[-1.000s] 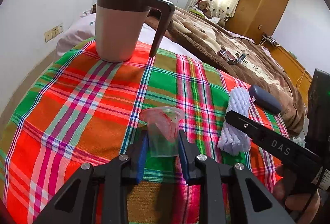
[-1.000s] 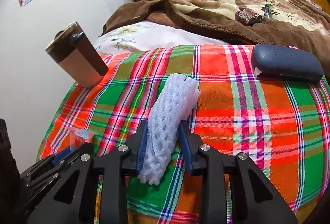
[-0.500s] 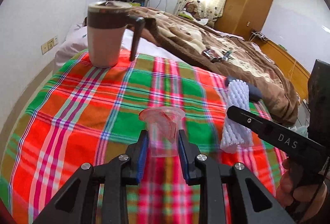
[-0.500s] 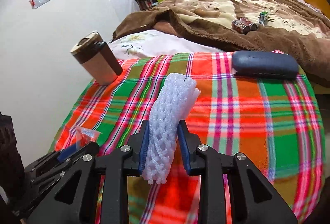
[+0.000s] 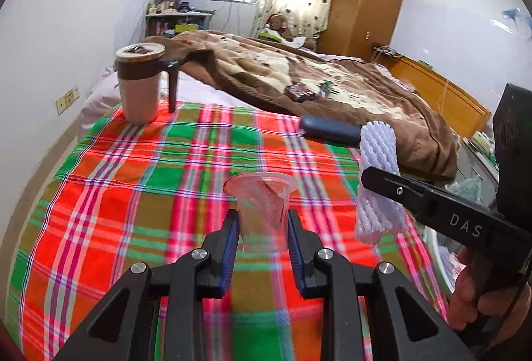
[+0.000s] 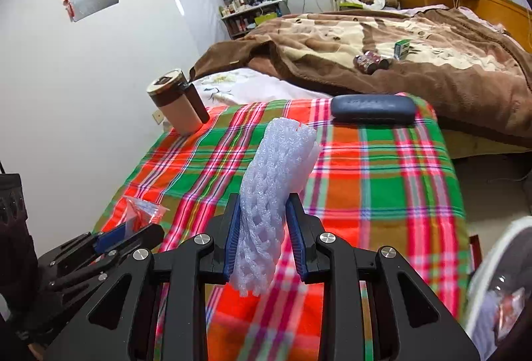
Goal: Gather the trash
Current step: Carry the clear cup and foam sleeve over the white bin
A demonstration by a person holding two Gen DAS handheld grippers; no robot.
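Plaid-covered tabletop (image 6: 392,181) beside a bed (image 6: 415,38) with a brown blanket; both trash items already off the cloth. Bin (image 6: 498,288) with a white rim shows at lower right in the right wrist view, contents blurred, something pale and reddish inside, can't tell what. Right gripper (image 6: 262,238): fingers pinching the white foam net sleeve (image 6: 276,188) low down, most of it sticking up above them. Left gripper (image 5: 261,236): fingers squeezing the clear plastic cup (image 5: 262,211) upright, red wrapper scrap inside it. Brown lidded mug (image 5: 141,83) and dark glasses case (image 6: 372,108) sit on the cloth, not trash by the look. Step in hand, likely: carry both to the bin. Keep the cup level so the scrap stays in, light squeeze on thin plastic, release only once over the rim.
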